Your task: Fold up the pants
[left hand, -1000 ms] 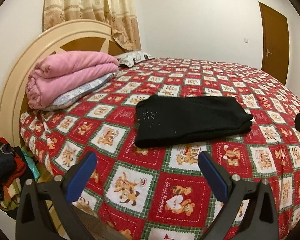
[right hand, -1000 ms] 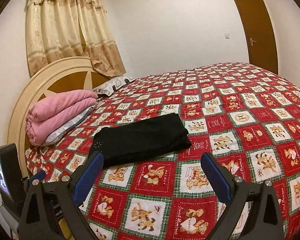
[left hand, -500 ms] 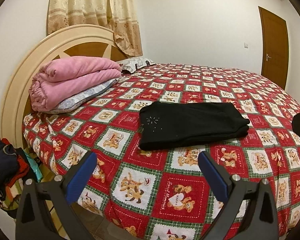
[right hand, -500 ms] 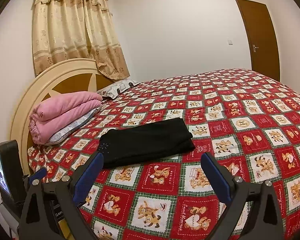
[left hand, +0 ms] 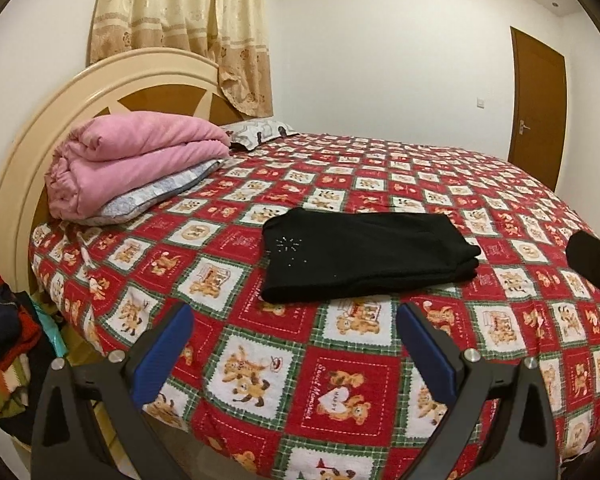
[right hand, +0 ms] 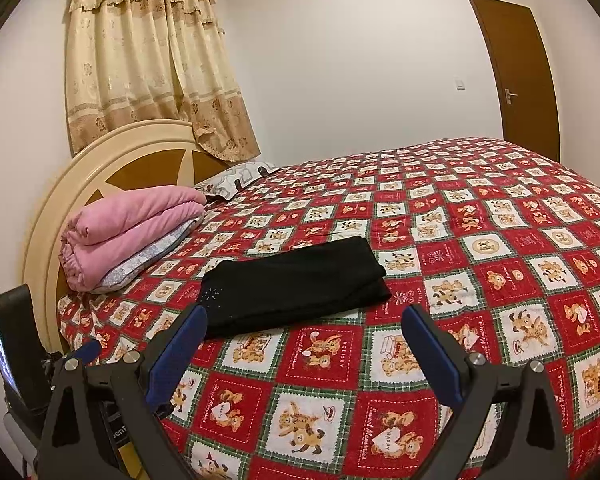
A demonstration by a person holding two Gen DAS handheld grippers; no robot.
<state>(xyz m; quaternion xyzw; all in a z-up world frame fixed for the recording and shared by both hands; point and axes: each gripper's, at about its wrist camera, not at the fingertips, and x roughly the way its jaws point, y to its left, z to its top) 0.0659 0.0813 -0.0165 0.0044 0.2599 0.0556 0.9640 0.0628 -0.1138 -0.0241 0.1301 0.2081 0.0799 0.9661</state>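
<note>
Black pants (left hand: pixel 360 254) lie folded into a flat rectangle on the red bear-print bedspread (left hand: pixel 340 380), with a small sparkly mark near their left end. They also show in the right wrist view (right hand: pixel 292 286). My left gripper (left hand: pixel 294 350) is open and empty, held back from the pants above the bed's near edge. My right gripper (right hand: pixel 300 354) is open and empty, also short of the pants. The right gripper's black body (left hand: pixel 594 258) shows at the right edge of the left wrist view.
A folded pink blanket (left hand: pixel 136 160) on a grey pillow lies by the cream round headboard (left hand: pixel 28 152). A patterned pillow (left hand: pixel 256 134) sits behind it. A pile of clothes (left hand: pixel 4 344) is left of the bed. A brown door (left hand: pixel 538 100) stands at the far right.
Both grippers have drawn back and tilted up, away from the folded pants. The pants have not moved. Both grippers stay open.
</note>
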